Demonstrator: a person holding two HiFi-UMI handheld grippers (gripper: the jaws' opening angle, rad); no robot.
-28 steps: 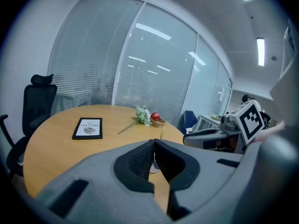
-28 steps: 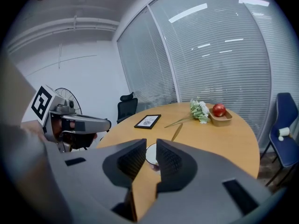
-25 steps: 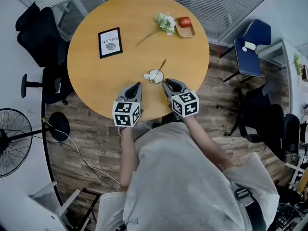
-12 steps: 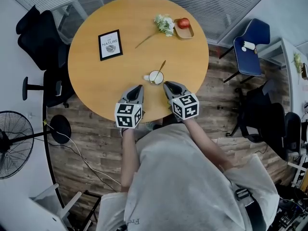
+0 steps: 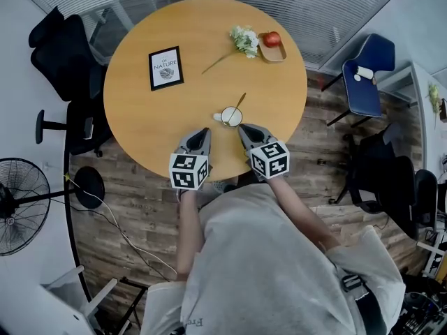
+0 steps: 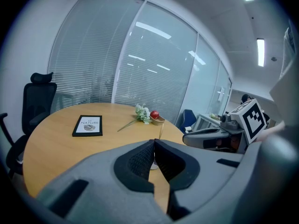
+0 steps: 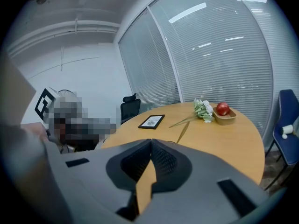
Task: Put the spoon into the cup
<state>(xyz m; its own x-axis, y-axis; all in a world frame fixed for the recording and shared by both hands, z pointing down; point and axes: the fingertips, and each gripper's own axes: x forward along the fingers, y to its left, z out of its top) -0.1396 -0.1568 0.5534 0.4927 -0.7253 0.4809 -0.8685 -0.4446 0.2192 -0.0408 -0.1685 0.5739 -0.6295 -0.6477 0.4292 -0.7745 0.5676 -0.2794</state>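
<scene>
Spoon [image 5: 239, 101] stands in the cup [image 5: 231, 116] on the bench [image 5: 140, 103]. We have drawn the left tool [image 5: 202, 130] and right tool [image 5: 243, 127] slightly back, jaws closed and empty; the task appears complete.

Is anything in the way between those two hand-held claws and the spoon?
Nothing visible does. The spoon already leans in the white cup. Only bare table lies between the cup and the left gripper and the right gripper, both shut and empty.

Smooth matt wooden table [image 5: 154, 117], glossy white cup [image 5: 231, 116], rough plank floor [image 5: 133, 187].
</scene>
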